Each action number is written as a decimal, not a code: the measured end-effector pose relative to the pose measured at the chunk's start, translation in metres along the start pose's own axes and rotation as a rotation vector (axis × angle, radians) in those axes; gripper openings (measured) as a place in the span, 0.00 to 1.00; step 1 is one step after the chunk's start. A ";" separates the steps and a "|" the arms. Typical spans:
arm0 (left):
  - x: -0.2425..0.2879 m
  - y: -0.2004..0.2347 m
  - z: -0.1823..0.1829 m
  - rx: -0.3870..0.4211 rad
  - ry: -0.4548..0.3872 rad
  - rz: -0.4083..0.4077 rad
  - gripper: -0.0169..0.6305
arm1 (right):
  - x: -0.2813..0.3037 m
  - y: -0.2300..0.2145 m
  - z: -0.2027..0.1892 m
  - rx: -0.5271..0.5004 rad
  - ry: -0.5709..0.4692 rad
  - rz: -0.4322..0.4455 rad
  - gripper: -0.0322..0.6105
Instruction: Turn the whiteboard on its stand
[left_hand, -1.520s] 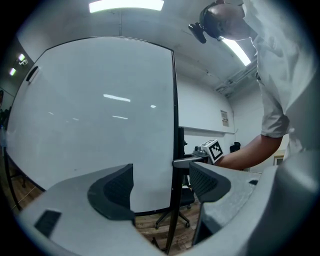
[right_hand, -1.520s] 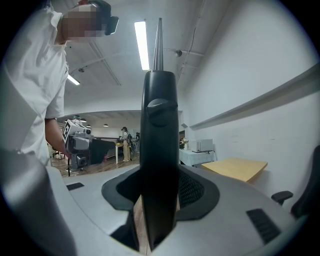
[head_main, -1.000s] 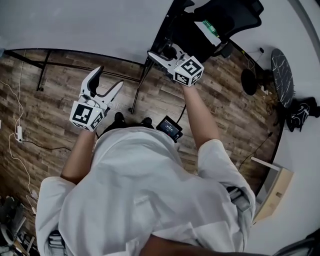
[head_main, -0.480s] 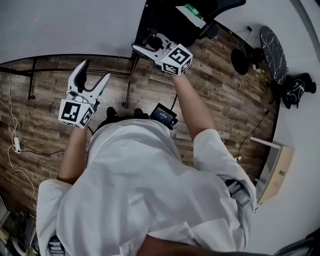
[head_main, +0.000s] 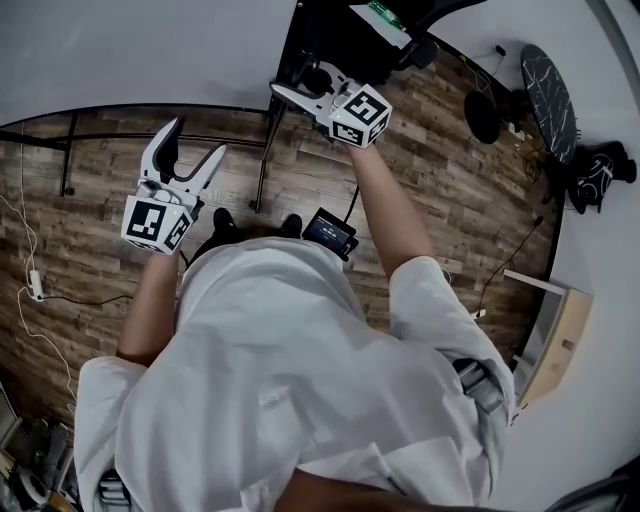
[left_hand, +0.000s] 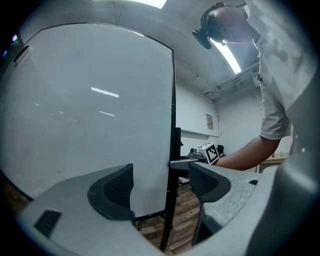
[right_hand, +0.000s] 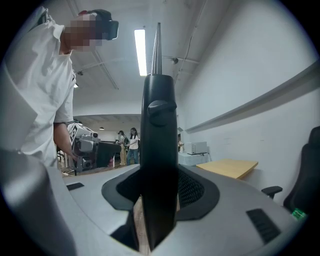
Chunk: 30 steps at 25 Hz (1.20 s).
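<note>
On the brown wood-plank floor (head_main: 450, 200), head view: a large white whiteboard (head_main: 150, 50) in a black frame stands upright just ahead of the person, face towards them.
Right tool, head view: the right tool (head_main: 290, 88) sits at the board's right-hand edge, at the black side upright (head_main: 272, 150) of the stand.
Left tool, head view: the left tool (head_main: 195, 140) points at the board face with its jaws spread wide and nothing in them.
Board, left gripper view: the whiteboard (left_hand: 90, 100) fills the left of the picture, and its black edge (left_hand: 173, 110) runs down between the jaws but beyond them.
Left tool, left gripper view: the left tool (left_hand: 162, 182) is wide apart, with no contact visible.
Right tool, left gripper view: the right tool (left_hand: 182, 163) is seen clasping that edge from the far side.
Right tool, right gripper view: the right tool (right_hand: 159, 192) is closed about halfway, both pads pressed on the black side upright (right_hand: 159, 125).
Progress, judged: the grip for turning is made and the board appears square-on. The rotation is probably mostly left, and the left tool has yet to assist.
</note>
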<state>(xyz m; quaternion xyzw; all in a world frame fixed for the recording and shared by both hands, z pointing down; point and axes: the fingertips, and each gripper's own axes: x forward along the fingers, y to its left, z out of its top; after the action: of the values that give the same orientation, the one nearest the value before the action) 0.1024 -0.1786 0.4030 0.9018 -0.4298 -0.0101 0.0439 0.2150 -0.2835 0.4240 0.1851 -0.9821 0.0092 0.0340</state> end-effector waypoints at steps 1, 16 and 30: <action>0.001 -0.002 -0.001 -0.001 0.002 -0.001 0.58 | -0.003 0.000 0.000 0.001 -0.003 -0.003 0.33; 0.026 -0.031 -0.009 -0.005 0.005 -0.013 0.58 | -0.035 -0.001 -0.004 -0.011 -0.008 0.002 0.33; 0.034 -0.066 -0.012 -0.004 0.002 -0.049 0.58 | -0.075 0.001 -0.005 -0.014 -0.016 -0.023 0.33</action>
<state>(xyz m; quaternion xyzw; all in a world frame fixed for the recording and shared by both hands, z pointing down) 0.1756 -0.1632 0.4100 0.9119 -0.4076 -0.0111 0.0462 0.2849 -0.2556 0.4241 0.1961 -0.9802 0.0003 0.0277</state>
